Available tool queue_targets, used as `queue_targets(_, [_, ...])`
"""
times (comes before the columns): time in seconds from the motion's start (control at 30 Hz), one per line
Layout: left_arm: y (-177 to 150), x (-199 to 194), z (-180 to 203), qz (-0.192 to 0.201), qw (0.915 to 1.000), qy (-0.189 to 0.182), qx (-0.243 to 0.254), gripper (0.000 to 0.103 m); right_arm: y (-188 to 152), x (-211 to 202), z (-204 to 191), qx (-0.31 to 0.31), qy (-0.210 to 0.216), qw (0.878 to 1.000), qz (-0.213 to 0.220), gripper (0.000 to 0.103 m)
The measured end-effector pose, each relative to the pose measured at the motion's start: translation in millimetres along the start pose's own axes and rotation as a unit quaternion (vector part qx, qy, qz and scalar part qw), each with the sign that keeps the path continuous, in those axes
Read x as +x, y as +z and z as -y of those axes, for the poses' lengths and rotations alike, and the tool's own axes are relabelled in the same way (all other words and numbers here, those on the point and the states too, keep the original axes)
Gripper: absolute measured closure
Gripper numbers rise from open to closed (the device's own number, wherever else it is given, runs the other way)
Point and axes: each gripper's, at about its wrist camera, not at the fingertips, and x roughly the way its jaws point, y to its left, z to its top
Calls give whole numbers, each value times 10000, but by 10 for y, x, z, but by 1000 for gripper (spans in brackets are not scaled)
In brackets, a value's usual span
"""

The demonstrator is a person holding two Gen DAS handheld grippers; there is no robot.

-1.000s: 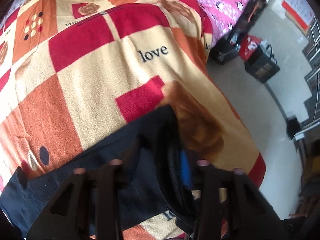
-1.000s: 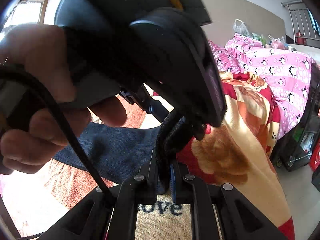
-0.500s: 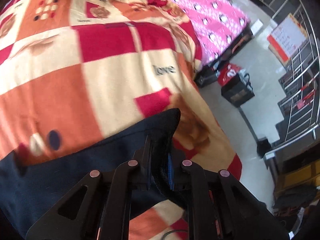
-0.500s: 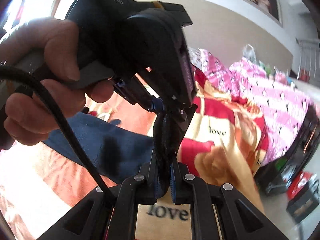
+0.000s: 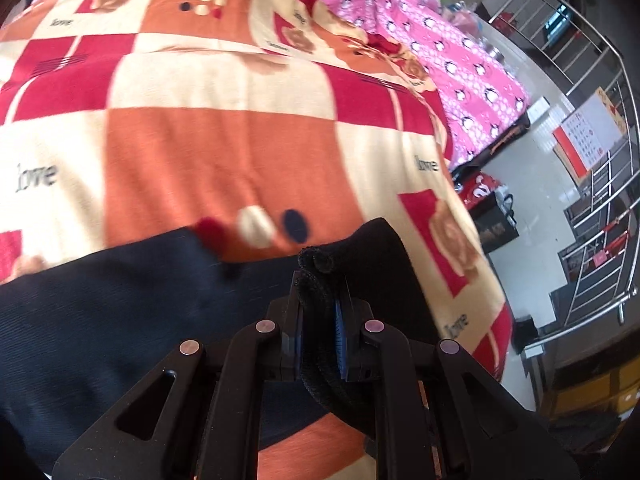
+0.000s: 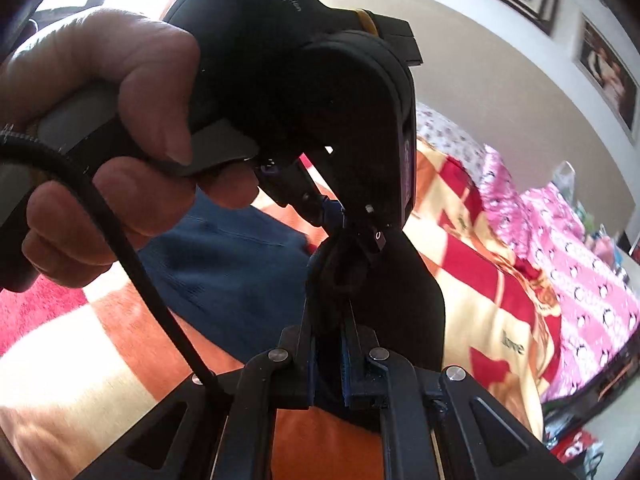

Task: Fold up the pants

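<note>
Both grippers, left (image 5: 318,320) and right (image 6: 329,354), clamp the soft, floppy pants (image 5: 120,300) at one bunched edge over the blanket (image 5: 224,140)

Your left gripper (image 5: 318,300) is a matte black plastic frame with cut-out triangular windows, four round silver rivets across its linkage and blue ribbed pads (image 5: 339,328) inside the fingers. Your right gripper (image 6: 329,344) is built the same. Seen from it, the left tool has a bulbous black housing printed "Data Acquisition System", a yellow ring, a grey trigger and a thick black cable (image 6: 132,256) trailing past your hand (image 6: 108,136).
</note>
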Motion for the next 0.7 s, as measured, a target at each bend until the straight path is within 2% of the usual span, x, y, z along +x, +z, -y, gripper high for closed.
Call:
queue_targets(0.27, [-123, -71, -474, 58, 9995, 203, -251, 91, 186, 135, -366, -275, 213, 9993, -123, 95])
queue_targets(0.3, [-127, -49, -490, 20, 9992, 295, -255, 87, 194, 171, -360, -271, 227, 9993, -145, 95])
queue_targets(0.37, [-144, -3, -513, -77, 9976, 645, -223, 82, 194, 218, -420, -329, 223, 9987, -304, 86])
queue_targets(0.43, [-154, -40, -524, -19, 9973, 721, -148, 82, 169, 165, -420, -383, 331, 9985, -214, 61])
queue_targets(0.5, [-147, -130, -575, 124, 9957, 897, -214, 82, 155, 35, -424, -413, 422, 9983, -7, 53])
queue_targets(0.6, [-110, -385, -617, 525, 9914, 1127, -405, 82, 114, -261, -377, -345, 896, 9949, 308, 53])
queue_targets(0.63, [-95, -488, -585, 685, 9906, 1099, -450, 82, 67, -399, -332, -302, 989, 9936, 461, 53])
queue_targets(0.7, [-91, -633, -466, 938, 9917, 757, -446, 82, -26, -585, -242, -275, 1018, 9925, 612, 52])
